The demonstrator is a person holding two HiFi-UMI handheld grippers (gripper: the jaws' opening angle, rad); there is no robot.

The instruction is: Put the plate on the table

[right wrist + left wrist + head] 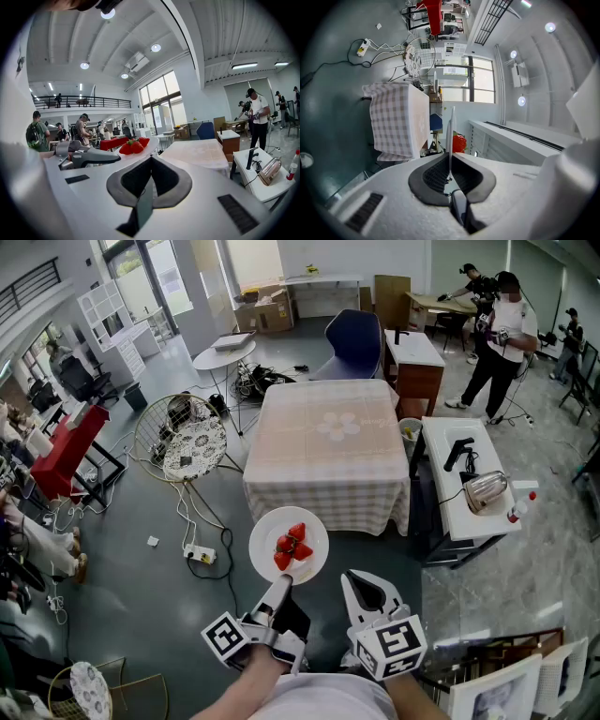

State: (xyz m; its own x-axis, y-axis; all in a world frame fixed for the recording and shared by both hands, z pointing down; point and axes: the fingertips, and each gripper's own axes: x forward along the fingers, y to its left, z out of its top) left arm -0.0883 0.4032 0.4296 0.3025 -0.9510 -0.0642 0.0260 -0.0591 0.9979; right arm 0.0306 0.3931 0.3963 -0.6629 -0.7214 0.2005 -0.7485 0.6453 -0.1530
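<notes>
Grey glossy floor (pixel 112 549), open hall with tall windows. We're facing a square table under a beige checked cloth (pixel 328 451), straight ahead.

Around it:
- dark blue shell chair (pixel 356 343) at the far edge
- round wire chair with a black-and-white patterned cushion (pixel 192 446) off the left side
- white power strip (pixel 200 554) with trailing cables on the floor near the table's front left corner
- low white bench (pixel 450 521) just right of the table, carrying a chrome toaster (pixel 486 490)
- small round white side table (pixel 223 357) and cardboard boxes (pixel 265 310) further back
- person in a white shirt and black cap (pixel 502 343) standing far right

Round white plate (pixel 289 545) is in the air over the floor, just short of the table's near edge, not on it. It carries a cluster of red strawberries (pixel 292 547).

Left gripper (pixel 284 585) is clamped on the plate's near rim; in its own view we see the plate edge-on between the pads. Right gripper (pixel 359 582) hangs beside it, clear of the plate, jaws together with nothing between them.
</notes>
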